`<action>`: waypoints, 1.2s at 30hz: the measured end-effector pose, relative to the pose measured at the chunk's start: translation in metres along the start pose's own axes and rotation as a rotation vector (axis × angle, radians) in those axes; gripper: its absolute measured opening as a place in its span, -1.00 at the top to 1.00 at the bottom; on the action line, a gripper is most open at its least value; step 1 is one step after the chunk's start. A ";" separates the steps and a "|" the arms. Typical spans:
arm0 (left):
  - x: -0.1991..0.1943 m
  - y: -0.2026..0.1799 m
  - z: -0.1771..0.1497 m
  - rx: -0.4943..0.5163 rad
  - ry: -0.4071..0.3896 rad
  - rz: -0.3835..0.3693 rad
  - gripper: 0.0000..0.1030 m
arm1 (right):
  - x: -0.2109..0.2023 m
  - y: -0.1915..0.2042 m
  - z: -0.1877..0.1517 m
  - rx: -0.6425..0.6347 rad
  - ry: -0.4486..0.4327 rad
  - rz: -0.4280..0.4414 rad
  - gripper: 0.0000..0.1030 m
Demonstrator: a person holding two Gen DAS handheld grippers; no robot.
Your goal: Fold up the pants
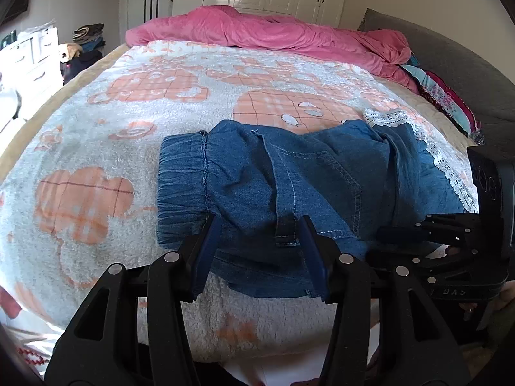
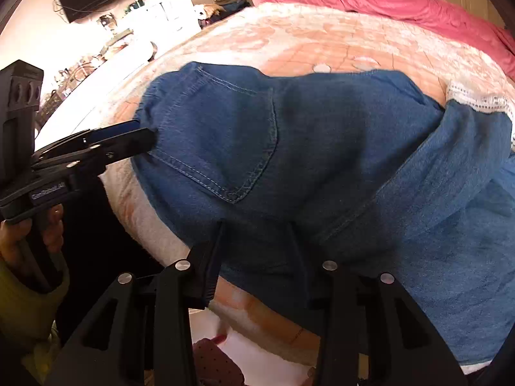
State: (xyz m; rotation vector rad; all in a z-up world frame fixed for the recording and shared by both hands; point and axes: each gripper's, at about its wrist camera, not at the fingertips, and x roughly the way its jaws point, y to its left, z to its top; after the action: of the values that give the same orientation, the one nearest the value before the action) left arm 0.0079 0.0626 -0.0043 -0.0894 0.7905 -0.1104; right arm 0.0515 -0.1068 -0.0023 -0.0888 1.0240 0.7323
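Blue denim pants (image 1: 289, 173) lie folded on the bed, elastic waistband (image 1: 182, 183) to the left and a back pocket (image 2: 225, 141) facing up. My left gripper (image 1: 257, 218) is open over the near edge by the waistband, with flat denim between its fingers. The right wrist view shows the left gripper (image 2: 143, 135) from the side, its tips at the waist end of the pants (image 2: 322, 160). My right gripper (image 2: 257, 225) is open over the near edge further right, its fingers resting on the cloth without pinching it. It also shows in the left wrist view as the right gripper (image 1: 386, 234).
The bed carries a fluffy white and orange blanket (image 1: 112, 148), with a crumpled pink duvet (image 1: 257, 29) at the far side. White lace-edged cloth (image 1: 389, 117) peeks from under the pants. Folded clothes (image 1: 450, 103) lie along the grey headboard (image 1: 450, 51). A white dresser (image 1: 29, 58) stands left.
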 end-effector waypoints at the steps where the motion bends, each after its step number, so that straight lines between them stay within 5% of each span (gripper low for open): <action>1: -0.004 -0.001 0.001 -0.004 -0.014 -0.001 0.16 | -0.005 0.000 0.001 0.001 -0.005 0.011 0.23; 4: -0.027 -0.007 0.007 -0.011 -0.090 -0.040 0.16 | -0.033 -0.011 0.007 0.041 -0.075 0.057 0.03; 8: -0.040 -0.022 0.015 0.022 -0.112 -0.057 0.06 | -0.068 -0.036 0.012 0.086 -0.154 -0.018 0.03; 11: -0.037 -0.033 0.019 0.018 -0.093 -0.124 0.04 | -0.082 -0.062 0.007 0.139 -0.182 -0.091 -0.23; 20: -0.002 -0.089 0.019 0.091 0.018 -0.302 0.04 | -0.109 -0.108 -0.005 0.234 -0.247 -0.205 -0.24; 27: 0.057 -0.133 0.031 0.133 0.145 -0.415 0.04 | -0.115 -0.128 0.024 0.209 -0.251 -0.263 -0.24; 32: 0.089 -0.142 0.041 0.120 0.194 -0.429 0.45 | -0.106 -0.142 0.048 0.188 -0.222 -0.290 -0.24; 36: 0.102 -0.141 0.042 0.056 0.178 -0.417 0.59 | -0.090 -0.146 0.070 0.150 -0.180 -0.307 -0.24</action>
State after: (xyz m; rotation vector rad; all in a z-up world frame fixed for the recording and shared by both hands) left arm 0.1002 -0.0886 -0.0297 -0.1924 0.9378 -0.5408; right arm 0.1621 -0.2370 0.0697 -0.0481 0.8650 0.3756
